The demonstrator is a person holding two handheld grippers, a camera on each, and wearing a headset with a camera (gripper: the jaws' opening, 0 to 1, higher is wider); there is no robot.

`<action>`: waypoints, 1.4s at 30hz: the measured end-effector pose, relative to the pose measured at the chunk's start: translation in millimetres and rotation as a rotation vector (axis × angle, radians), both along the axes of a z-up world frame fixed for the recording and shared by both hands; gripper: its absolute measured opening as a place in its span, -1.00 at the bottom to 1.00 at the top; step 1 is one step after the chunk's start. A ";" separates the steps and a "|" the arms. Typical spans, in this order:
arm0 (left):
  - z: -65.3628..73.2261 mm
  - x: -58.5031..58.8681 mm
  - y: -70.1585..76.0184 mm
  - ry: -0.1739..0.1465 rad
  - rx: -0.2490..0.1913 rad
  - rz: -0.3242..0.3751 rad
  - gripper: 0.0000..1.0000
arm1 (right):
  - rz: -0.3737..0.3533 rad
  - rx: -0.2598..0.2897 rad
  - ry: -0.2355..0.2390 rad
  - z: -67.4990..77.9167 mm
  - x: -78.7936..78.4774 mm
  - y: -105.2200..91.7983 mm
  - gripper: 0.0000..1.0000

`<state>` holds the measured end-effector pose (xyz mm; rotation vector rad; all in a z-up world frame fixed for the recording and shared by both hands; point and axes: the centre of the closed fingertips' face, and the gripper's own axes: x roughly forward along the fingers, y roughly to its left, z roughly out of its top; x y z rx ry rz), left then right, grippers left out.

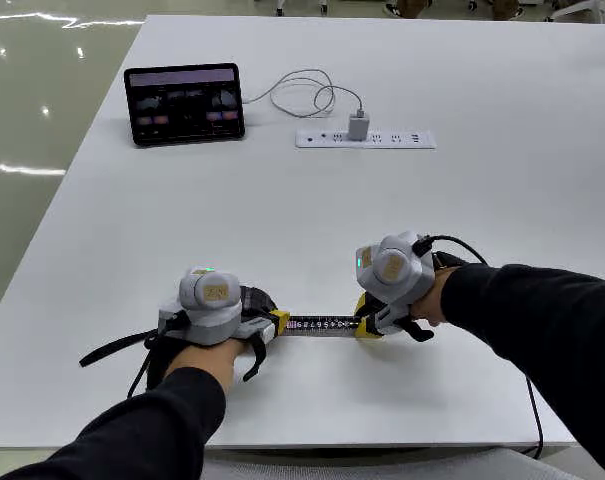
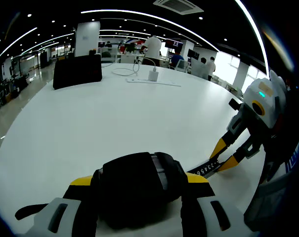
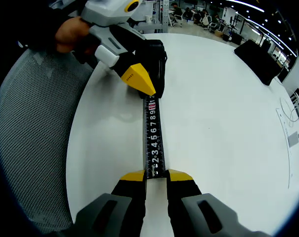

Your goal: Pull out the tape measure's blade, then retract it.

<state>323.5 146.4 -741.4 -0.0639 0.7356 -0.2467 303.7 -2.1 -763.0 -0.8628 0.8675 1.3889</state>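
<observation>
Left gripper (image 1: 266, 320) is clamped around the black, rounded tape measure case (image 2: 139, 183), pinning it to the white tabletop (image 1: 282, 220) near the front edge, likely as an anchor. A short run of narrow, numbered blade (image 3: 154, 133) lies flat between the grippers. Right gripper (image 3: 156, 176) is pinched narrow on the blade's free end, so a rightward pull should draw out more.

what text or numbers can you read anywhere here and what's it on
"2 3 4 5 6 7 8 9": printed along the tape blade, clearest in the right gripper view; the red figure after the 9 is unclear.
Tablet screen: lit, but its text is too small to read.
Power strip: any markings are too small to read.
</observation>
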 end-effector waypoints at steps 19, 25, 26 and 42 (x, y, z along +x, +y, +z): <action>0.2 -0.2 -0.4 0.000 -0.001 0.000 0.29 | 0.003 0.023 -0.002 0.5 0.1 13.0 -0.78; 0.1 -0.1 -0.4 0.001 0.000 0.001 0.30 | -0.001 0.032 -0.002 0.6 -0.1 15.8 -0.78; 0.1 -0.1 -0.4 0.001 0.000 0.001 0.30 | -0.002 0.034 -0.001 0.7 0.0 16.4 -0.78; 0.1 0.0 -0.1 -0.001 -0.003 0.001 0.29 | -0.005 0.050 0.001 0.8 -0.1 24.0 -0.78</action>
